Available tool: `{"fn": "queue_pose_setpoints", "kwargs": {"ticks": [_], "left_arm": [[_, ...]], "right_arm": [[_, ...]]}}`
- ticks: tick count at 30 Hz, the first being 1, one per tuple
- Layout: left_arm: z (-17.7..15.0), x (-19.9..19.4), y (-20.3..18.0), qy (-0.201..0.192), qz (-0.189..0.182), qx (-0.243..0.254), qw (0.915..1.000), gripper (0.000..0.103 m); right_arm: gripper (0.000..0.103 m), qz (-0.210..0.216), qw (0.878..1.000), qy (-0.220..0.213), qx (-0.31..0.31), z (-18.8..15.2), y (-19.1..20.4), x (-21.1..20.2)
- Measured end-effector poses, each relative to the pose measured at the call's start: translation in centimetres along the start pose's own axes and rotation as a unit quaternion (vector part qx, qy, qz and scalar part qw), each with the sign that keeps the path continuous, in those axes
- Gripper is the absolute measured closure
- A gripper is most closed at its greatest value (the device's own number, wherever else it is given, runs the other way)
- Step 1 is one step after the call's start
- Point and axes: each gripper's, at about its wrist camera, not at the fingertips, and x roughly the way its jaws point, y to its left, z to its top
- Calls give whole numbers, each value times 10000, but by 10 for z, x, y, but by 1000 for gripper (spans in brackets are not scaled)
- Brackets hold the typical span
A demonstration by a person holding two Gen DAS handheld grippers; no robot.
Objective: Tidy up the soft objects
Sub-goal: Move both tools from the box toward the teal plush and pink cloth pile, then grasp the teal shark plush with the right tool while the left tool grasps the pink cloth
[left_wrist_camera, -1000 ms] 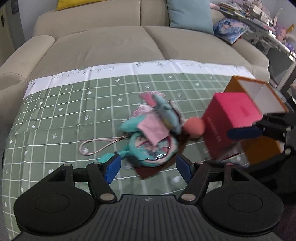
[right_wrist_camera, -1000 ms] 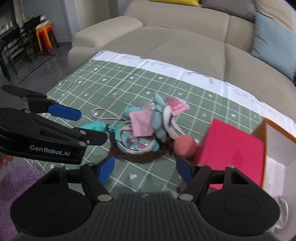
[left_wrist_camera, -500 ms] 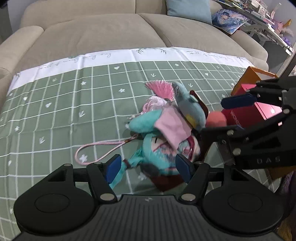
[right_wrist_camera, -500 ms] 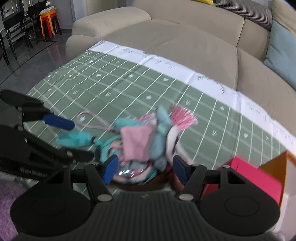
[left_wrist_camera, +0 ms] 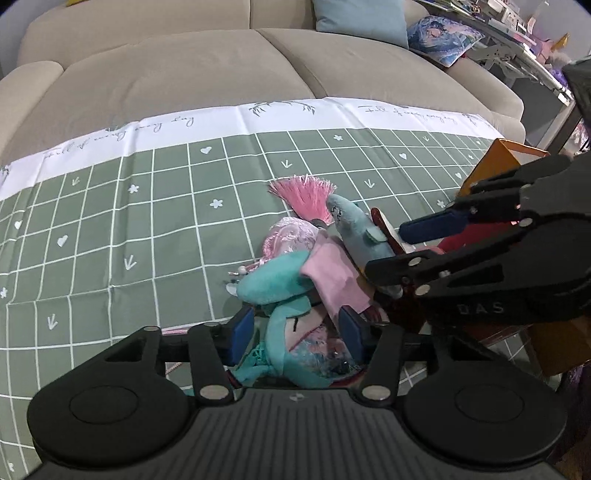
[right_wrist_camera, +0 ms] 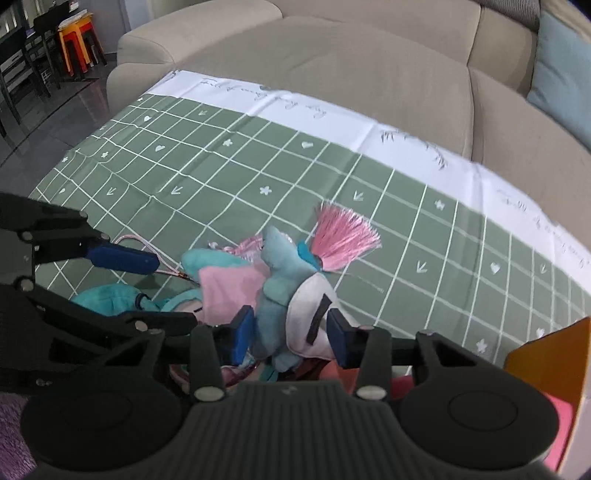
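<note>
A heap of soft toys lies on the green checked cloth [left_wrist_camera: 147, 229]. In it are a teal plush doll [left_wrist_camera: 284, 325], a blue-grey shark plush [right_wrist_camera: 284, 291] with a white belly, a pink cloth piece [left_wrist_camera: 336, 277] and a pink tassel [left_wrist_camera: 306, 195]. My left gripper [left_wrist_camera: 297, 332] straddles the teal doll; its jaws are closing, with a dark gap still beside the left pad. My right gripper [right_wrist_camera: 290, 334] is closing around the shark plush, and both blue pads touch its sides. Each gripper shows in the other's view, the right gripper [left_wrist_camera: 424, 243] and the left gripper [right_wrist_camera: 125, 258].
An orange box [left_wrist_camera: 495, 166] and a pink-red box [right_wrist_camera: 557, 424] stand at the right of the heap. A pink cord [right_wrist_camera: 147, 254] trails left from the toys. A beige sofa [left_wrist_camera: 184, 74] with a light blue cushion [left_wrist_camera: 362, 18] lies beyond the cloth's white border.
Both grippers have come down and forward onto the toy heap and narrowed their jaws. The left one now flanks the teal doll, the right one the shark plush.
</note>
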Motion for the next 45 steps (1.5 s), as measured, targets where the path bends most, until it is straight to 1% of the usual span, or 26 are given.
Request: {"fn": "queue_pose_setpoints", "kwargs": {"ticks": [3,6,7,9,10,11,12,15,16,17,18,19,22,27,34,38,41,45], "left_arm": [[-2,-5,0,-141,-199,-100,9997,43],[3,-6,0,-219,-290,-159,9992,44],[5,-5,0,-223,-324,-206,9990,44],[10,-1,1,-208,-446,-290,9984,45],[12,2,0,-202,-475,-330,9981,46],[13,5,-1,-180,-475,-342,9981,51],[15,10,-2,-163,-460,-326,9983,53],[14,23,-5,-138,-330,-341,9988,55],[13,27,-6,-115,-308,-357,9988,63],[12,29,-7,-97,-273,-347,9990,73],[11,31,-9,-99,-175,-303,9993,80],[10,31,-10,-127,-74,-250,9996,91],[7,28,-13,-213,83,-151,9996,101],[6,2,-18,-449,183,-2,9988,102],[7,-53,-20,-764,345,-171,9963,102],[1,-81,-20,-735,662,-307,9946,102],[-10,-98,-20,-694,859,-463,9928,102],[-30,-113,-25,-698,855,-601,9921,102]], "right_arm": [[69,174,9996,174,135,-1,-3,8],[76,124,9998,132,21,-3,0,4],[80,119,9999,117,4,-3,0,2],[83,137,9998,124,-44,-3,-2,-3],[83,118,9999,104,-32,-3,-4,-5],[84,111,9999,94,-15,-2,-6,-7],[84,112,9999,82,28,-1,-9,-10],[84,158,9997,78,174,-1,-16,-12],[84,202,9995,76,227,-1,-18,-12],[84,234,9994,77,258,-1,-18,-12],[84,238,9993,75,264,-2,-18,-11],[84,237,9994,67,262,-2,-18,-11],[84,273,9992,68,285,-3,-17,-10],[85,248,9994,-5,242,-5,-15,-17],[85,408,9980,-394,263,0,-7,-54],[85,543,9961,-662,224,0,3,-81],[85,614,9946,-807,215,-5,10,-101],[85,788,9928,-866,246,-22,19,-124]]}}
